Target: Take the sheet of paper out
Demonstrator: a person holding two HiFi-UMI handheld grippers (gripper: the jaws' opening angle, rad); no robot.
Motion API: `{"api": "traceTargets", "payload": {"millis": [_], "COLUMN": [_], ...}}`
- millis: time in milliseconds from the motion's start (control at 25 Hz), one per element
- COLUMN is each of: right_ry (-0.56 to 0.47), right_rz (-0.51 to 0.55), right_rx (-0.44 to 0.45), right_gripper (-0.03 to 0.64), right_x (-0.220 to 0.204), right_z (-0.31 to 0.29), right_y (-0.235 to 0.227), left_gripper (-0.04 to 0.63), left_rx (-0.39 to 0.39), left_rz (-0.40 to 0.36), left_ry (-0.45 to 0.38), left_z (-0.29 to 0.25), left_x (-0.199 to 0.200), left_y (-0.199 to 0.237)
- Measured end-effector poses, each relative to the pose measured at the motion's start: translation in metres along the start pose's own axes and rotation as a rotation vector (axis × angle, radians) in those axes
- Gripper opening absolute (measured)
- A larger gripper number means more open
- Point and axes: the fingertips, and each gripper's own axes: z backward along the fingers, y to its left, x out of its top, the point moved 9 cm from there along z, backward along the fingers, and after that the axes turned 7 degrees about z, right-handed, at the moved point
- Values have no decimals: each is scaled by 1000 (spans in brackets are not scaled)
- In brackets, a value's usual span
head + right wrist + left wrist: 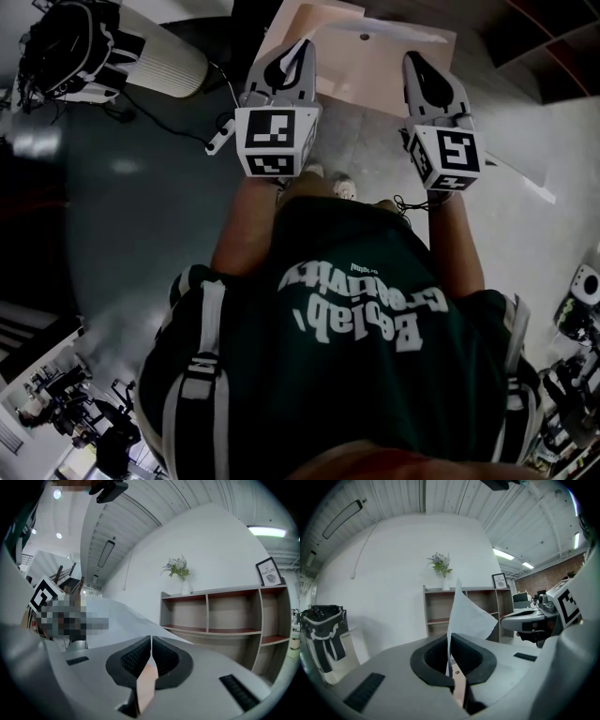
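Note:
I hold a tan envelope [361, 70] out in front of me between both grippers, with a white sheet of paper [394, 34] showing along its far edge. My left gripper [298, 49] is shut at the envelope's left edge. In the left gripper view [450, 656] its pads pinch the white sheet [469, 615], which stands up beyond them, and a tan strip [458, 688] lies lower in the same gap. My right gripper [418, 62] is shut on the right edge. In the right gripper view [151, 653] tan material [146, 681] sits between its pads, and the pale sheet [117, 616] stretches away to the left.
A wooden shelf unit [220, 616] stands against the white wall with a vase of flowers [178, 571] and a framed picture [268, 572] on top. A black-and-white bag [321, 630] stands at the left, near a white ribbed cylinder [169, 54]. My feet [328, 184] are on grey floor.

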Motion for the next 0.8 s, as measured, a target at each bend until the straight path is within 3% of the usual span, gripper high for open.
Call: {"api": "traceTargets", "payload": {"millis": [800], "right_ry": [-13], "right_rz": [23], "right_rx": [11], "right_gripper": [34], "right_x": [8], "right_z": [6], "right_y": [16], "left_gripper": [18], "left_rx": [25], "left_rz": [-3], "left_ry": [-2], "left_z": [21], "left_x": [-4], "left_y": [7]}}
